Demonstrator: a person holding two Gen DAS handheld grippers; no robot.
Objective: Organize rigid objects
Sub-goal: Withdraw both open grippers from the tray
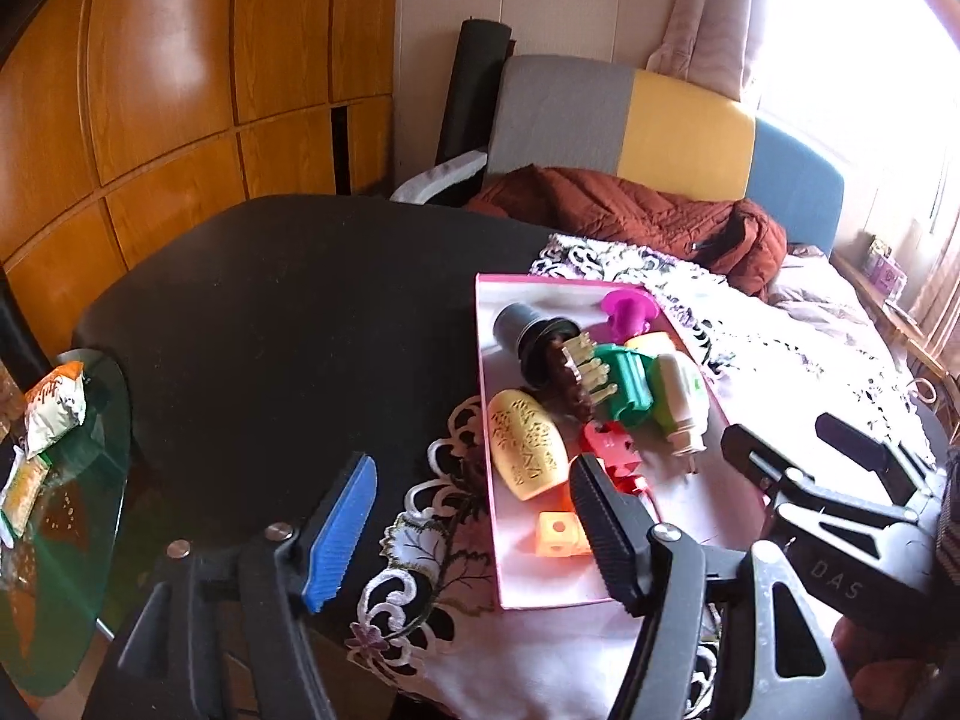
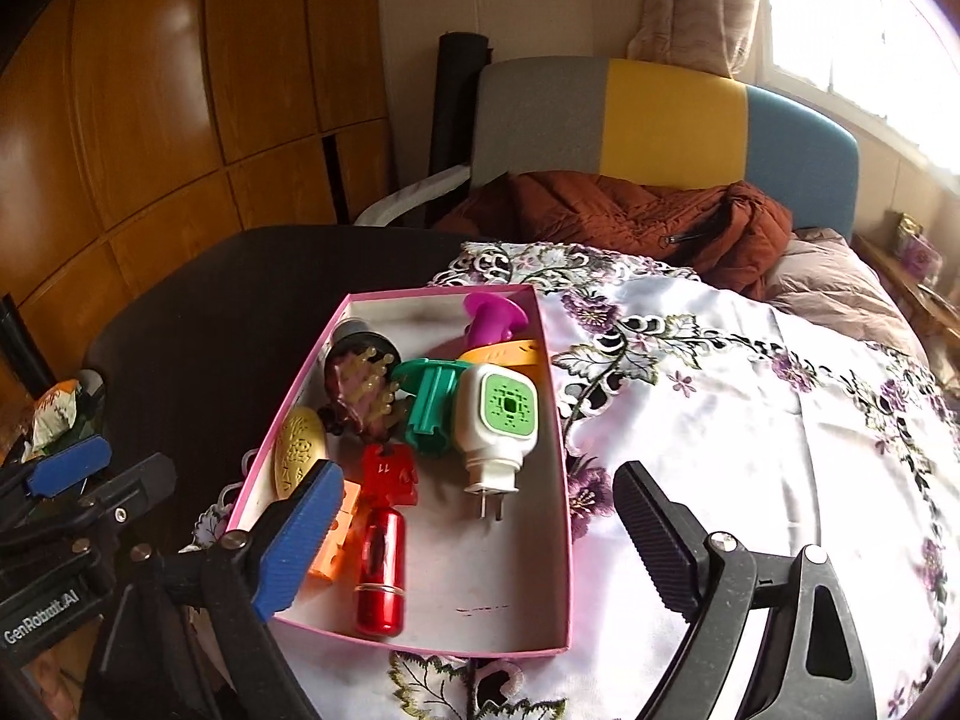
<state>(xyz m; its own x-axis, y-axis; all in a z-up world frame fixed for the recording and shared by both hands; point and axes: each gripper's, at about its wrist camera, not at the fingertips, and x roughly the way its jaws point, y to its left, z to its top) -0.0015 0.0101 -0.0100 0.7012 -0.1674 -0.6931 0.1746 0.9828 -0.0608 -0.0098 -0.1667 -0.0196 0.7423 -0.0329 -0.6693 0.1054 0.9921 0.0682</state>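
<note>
embroidered tablecloth (image 2: 750, 396) bears pink box (image 2: 555, 540) of toys; both hand-held grippers wide, empty.

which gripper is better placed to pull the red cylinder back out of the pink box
Right. The right gripper hangs open over the pink box with the red cylinder just ahead of its jaws; the left gripper sits off the box's side.

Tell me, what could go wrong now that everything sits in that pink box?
1. The pink cardboard box rests on a loose embroidered white cloth; snagging it could drag the box.
2. The shiny red metal cylinder lies on its side and might roll.
3. Things are heaped; the white-and-green plug-in device could slide.
</note>
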